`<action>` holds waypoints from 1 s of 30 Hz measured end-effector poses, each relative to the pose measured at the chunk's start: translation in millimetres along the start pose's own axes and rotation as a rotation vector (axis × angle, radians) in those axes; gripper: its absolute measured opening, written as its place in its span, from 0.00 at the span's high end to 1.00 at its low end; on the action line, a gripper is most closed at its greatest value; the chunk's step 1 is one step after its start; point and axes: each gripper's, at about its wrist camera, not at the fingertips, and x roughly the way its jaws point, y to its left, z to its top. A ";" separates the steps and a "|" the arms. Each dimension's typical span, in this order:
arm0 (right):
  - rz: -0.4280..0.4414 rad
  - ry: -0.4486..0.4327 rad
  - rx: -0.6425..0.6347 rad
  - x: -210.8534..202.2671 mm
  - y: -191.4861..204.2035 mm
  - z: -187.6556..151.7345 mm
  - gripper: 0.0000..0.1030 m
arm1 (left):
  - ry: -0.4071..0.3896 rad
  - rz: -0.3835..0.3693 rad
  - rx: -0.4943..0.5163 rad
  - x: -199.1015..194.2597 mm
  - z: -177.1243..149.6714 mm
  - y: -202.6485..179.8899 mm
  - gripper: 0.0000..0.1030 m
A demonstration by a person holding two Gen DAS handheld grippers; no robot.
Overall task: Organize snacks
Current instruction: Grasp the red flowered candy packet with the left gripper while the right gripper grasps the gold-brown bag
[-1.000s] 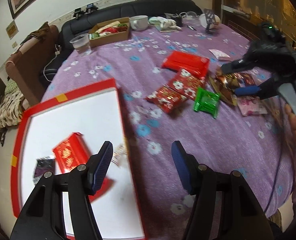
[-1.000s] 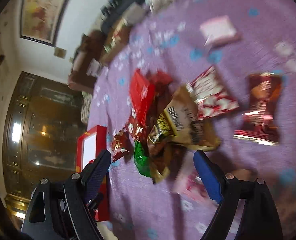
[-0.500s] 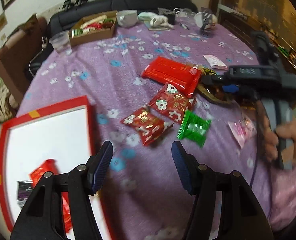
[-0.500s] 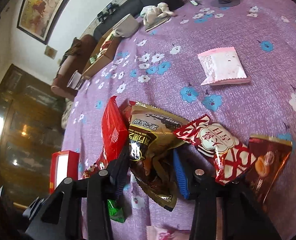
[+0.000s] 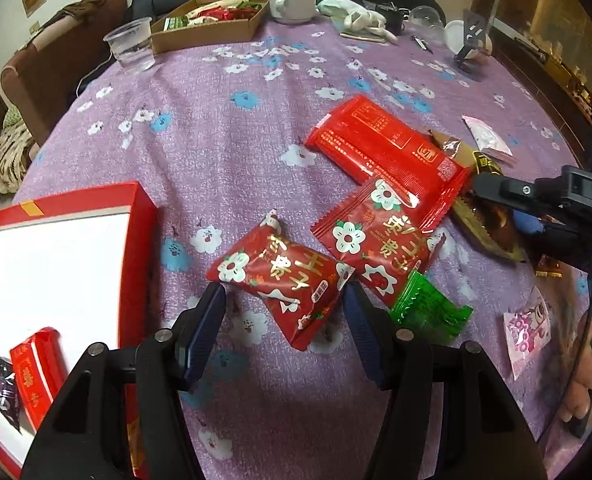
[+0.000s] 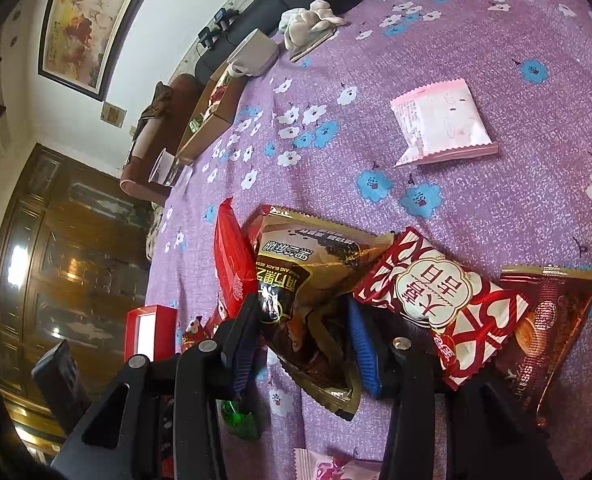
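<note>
My left gripper (image 5: 283, 312) is open, and its tips straddle the near end of a red flower-print packet (image 5: 279, 268) lying on the purple cloth. A second flower-print packet (image 5: 376, 240), a long red packet (image 5: 384, 148) and a green packet (image 5: 428, 312) lie just beyond. The red box (image 5: 135, 216) at the left holds a red packet (image 5: 35, 372) and a dark one (image 5: 3, 392). My right gripper (image 6: 304, 332) has its pads on a crumpled gold and brown packet (image 6: 308, 280), and its jaws are opening slightly. A red-white packet (image 6: 436, 300) lies beside it.
A brown packet (image 6: 544, 312) and a pink-white packet (image 6: 444, 124) lie to the right. A pink packet (image 5: 528, 332) sits near a hand. At the far side stand a cardboard snack box (image 5: 211, 20), a plastic cup (image 5: 129, 48) and a white mug (image 5: 291, 4).
My left gripper has swung right from over the red box to the flower-print packet. My right gripper has gone from wide open to closed on the gold and brown packet.
</note>
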 end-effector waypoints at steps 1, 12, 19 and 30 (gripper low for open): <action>0.003 0.001 0.004 0.0 -0.8 0.3 0.56 | 0.003 -0.001 -0.003 1.8 -0.4 0.3 0.42; 0.075 0.005 0.068 -2.8 -11.8 3.0 0.49 | -0.022 -0.064 0.050 -3.6 11.1 -3.6 0.42; 0.089 0.002 0.062 -2.0 -8.7 3.7 0.42 | 0.004 -0.123 -0.042 7.3 21.8 3.9 0.42; 0.081 -0.007 0.041 1.5 -2.9 3.8 0.39 | -0.049 -0.080 -0.019 9.9 18.0 2.6 0.66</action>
